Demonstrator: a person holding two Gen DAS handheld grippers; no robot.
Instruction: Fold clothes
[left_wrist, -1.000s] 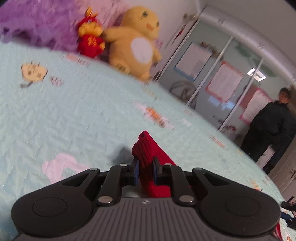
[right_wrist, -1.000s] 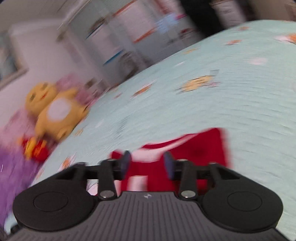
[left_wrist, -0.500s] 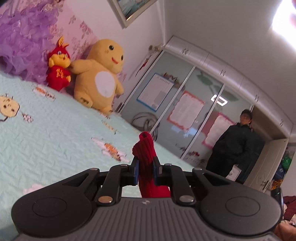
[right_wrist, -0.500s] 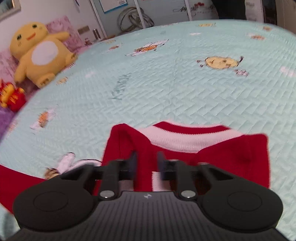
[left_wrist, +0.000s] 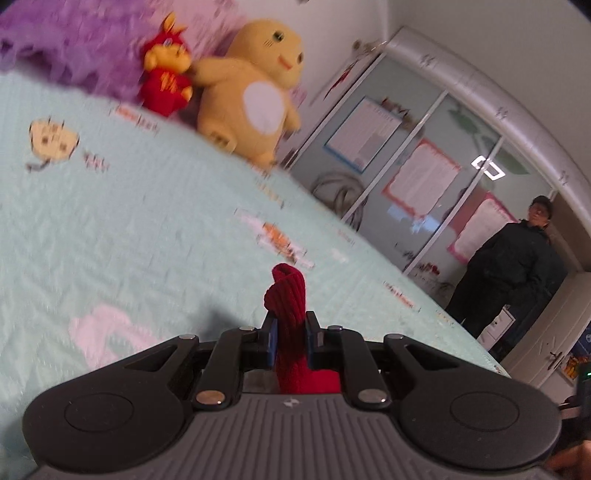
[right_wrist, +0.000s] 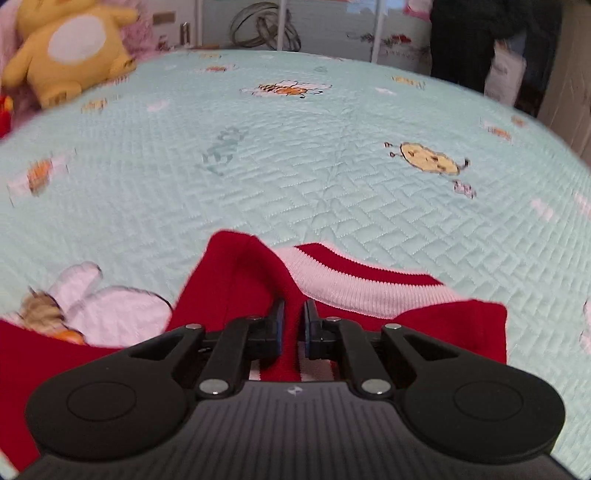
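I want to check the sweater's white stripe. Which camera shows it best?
The right wrist view: the white stripe runs across the red sweater beyond the right gripper. The left wrist view shows only a pinched red fold.

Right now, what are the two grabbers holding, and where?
Both pinch the red sweater: the left gripper a bunched ribbed end, the right gripper a raised fold below the collar.

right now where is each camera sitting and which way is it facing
Left wrist: on the left gripper, low over the bed, facing the yellow plush, wardrobe doors and a bystander; its fingers pinch a bunched bit of red sweater.
Right wrist: on the right gripper, looking down across the bed at the red sweater; its fingers are closed on a fold.
Shared: sweater, bed, yellow plush, bystander.
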